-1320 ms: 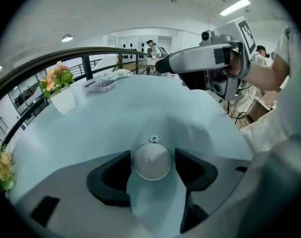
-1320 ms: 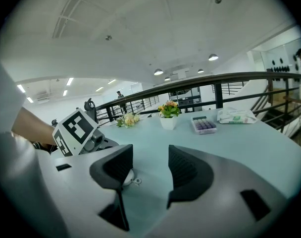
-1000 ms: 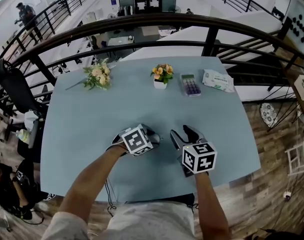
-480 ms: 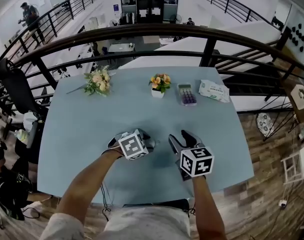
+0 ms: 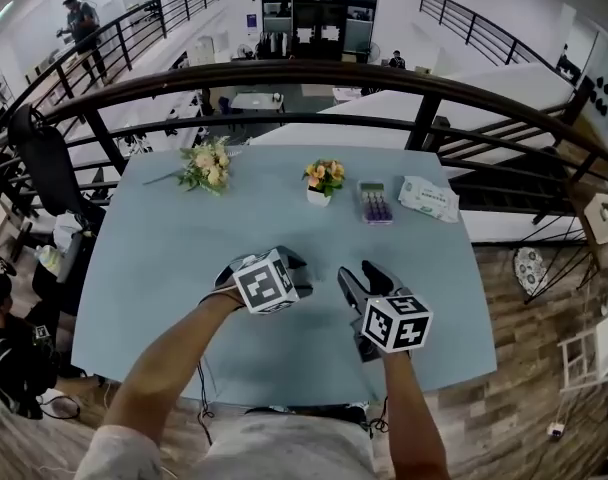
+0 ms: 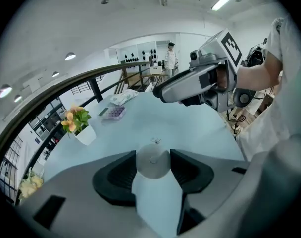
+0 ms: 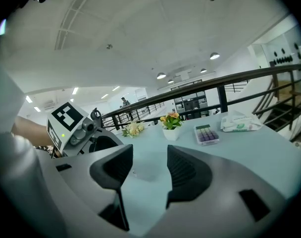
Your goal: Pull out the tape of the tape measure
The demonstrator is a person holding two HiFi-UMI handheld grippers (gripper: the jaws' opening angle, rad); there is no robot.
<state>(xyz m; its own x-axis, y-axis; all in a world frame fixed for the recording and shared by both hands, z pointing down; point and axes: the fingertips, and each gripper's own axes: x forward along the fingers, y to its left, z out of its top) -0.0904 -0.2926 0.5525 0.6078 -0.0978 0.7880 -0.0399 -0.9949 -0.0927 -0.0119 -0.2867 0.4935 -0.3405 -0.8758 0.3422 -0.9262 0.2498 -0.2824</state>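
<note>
While the tape measure (image 6: 151,161) is clamped in the left tool (image 6: 152,168) above the bench (image 5: 164,228) and the right tool (image 7: 149,168) is held wide and empty at 3 o'clock, it could be twisted loose if its tab (image 6: 156,141) is tugged askew.

Tape measure (image 6: 151,163), seen in the left gripper view at lower centre of the frame: a small round case, pale grey-white, its flat circular face turned toward the camera with a small hub at the middle. The case sits between the jaws of the left gripper (image 6: 153,157), its left and right edges touching the two dark pads. A small metal end tab (image 6: 156,141) projects from the upper edge of the case, pointing away over the light blue table (image 6: 180,120); only this tab shows outside the case.
</note>
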